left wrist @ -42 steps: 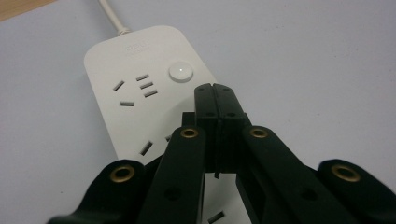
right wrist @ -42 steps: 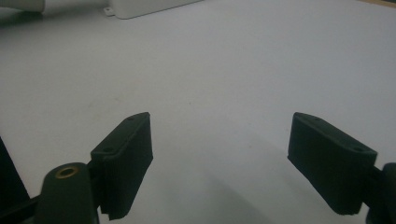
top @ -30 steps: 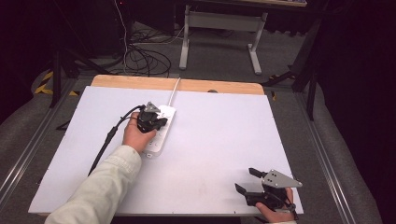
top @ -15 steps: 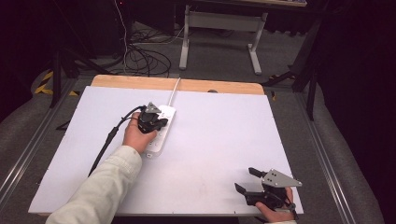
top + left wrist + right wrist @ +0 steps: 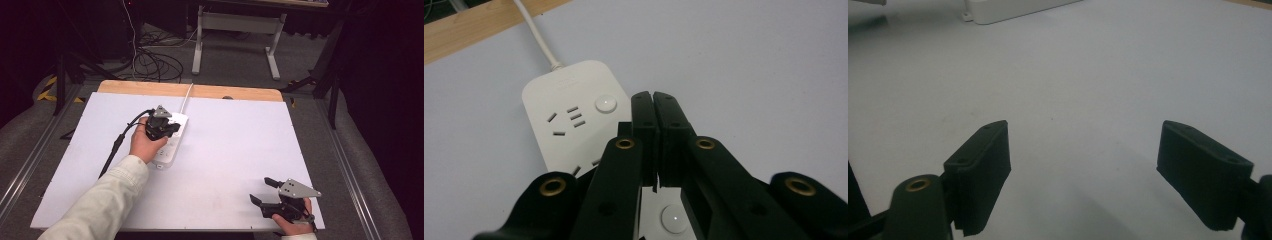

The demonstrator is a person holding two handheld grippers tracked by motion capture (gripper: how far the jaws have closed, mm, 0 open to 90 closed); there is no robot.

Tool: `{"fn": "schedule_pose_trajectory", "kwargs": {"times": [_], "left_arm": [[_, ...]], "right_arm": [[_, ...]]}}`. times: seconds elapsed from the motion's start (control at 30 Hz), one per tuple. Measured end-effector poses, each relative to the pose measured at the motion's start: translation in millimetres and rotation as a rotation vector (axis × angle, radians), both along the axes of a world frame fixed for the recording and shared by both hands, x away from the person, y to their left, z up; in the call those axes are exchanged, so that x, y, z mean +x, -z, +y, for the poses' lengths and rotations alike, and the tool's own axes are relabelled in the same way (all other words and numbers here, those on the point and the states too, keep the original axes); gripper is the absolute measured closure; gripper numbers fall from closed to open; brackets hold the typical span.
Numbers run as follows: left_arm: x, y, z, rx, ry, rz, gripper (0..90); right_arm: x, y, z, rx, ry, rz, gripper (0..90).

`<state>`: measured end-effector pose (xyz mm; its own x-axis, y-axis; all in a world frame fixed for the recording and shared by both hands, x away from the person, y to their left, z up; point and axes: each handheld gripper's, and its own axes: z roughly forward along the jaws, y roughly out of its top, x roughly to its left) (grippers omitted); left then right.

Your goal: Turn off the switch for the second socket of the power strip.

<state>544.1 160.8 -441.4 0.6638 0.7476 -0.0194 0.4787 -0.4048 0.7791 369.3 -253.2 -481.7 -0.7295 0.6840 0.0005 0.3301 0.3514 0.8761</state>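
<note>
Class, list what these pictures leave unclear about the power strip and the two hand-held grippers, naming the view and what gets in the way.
- Power strip, high view: the left hand-held gripper and the hand cover its middle sockets.
- Power strip, left gripper view: the shut jaws hide its near part; whether they touch it is unclear.
- Power strip, right gripper view: cut off by the top edge.
- Right hand-held gripper, high view: its hand is cut off by the bottom edge.

Left gripper (image 5: 655,107) hides power strip (image 5: 574,117) middle; near end cropped.

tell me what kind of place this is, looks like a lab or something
Probably a lab or studio set up for recording. A white board on a wooden table holds a white plastic power strip, loose black cables lie tangled on the grey carpet, and a metal stand sits behind.
</note>
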Motion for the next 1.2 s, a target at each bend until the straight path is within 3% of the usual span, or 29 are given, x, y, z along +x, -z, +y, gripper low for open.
{"fn": "schedule_pose_trajectory", "kwargs": {"times": [0.4, 0.7, 0.83, 0.87, 0.9, 1.07, 1.2], "left_arm": [[-13.1, -27.5, -5.1, -0.007, 0.017, -0.036, 86.2], [-16.5, -34.4, -5.1, -0.031, 0.015, -0.031, 85.4], [-18.2, -36.7, -4.4, -0.052, 0.019, -0.018, 76.1], [-18.9, -37.8, -3.8, -0.068, 0.021, -0.017, 63.4], [-19.8, -39.6, -2.5, -0.085, 0.022, -0.016, 59.1], [-27.6, -50.7, 4.3, -0.114, 0.033, -0.040, 46.4], [-35.6, -60.8, 12.9, -0.113, 0.038, -0.052, 42.5]], "right_arm": [[8.4, -0.1, 5.6, 0.002, -0.023, 0.001, 21.8], [11.0, -0.4, 7.7, 0.005, -0.031, 0.002, 21.8], [11.2, -0.5, 7.8, 0.004, -0.033, 0.002, 21.8], [11.2, -0.5, 7.9, 0.003, -0.035, 0.000, 21.8], [11.3, -0.4, 7.9, 0.001, -0.036, -0.001, 21.8], [11.3, -0.2, 8.0, 0.000, -0.034, 0.000, 21.8], [10.9, -0.5, 8.2, 0.001, -0.035, -0.001, 21.8]]}}
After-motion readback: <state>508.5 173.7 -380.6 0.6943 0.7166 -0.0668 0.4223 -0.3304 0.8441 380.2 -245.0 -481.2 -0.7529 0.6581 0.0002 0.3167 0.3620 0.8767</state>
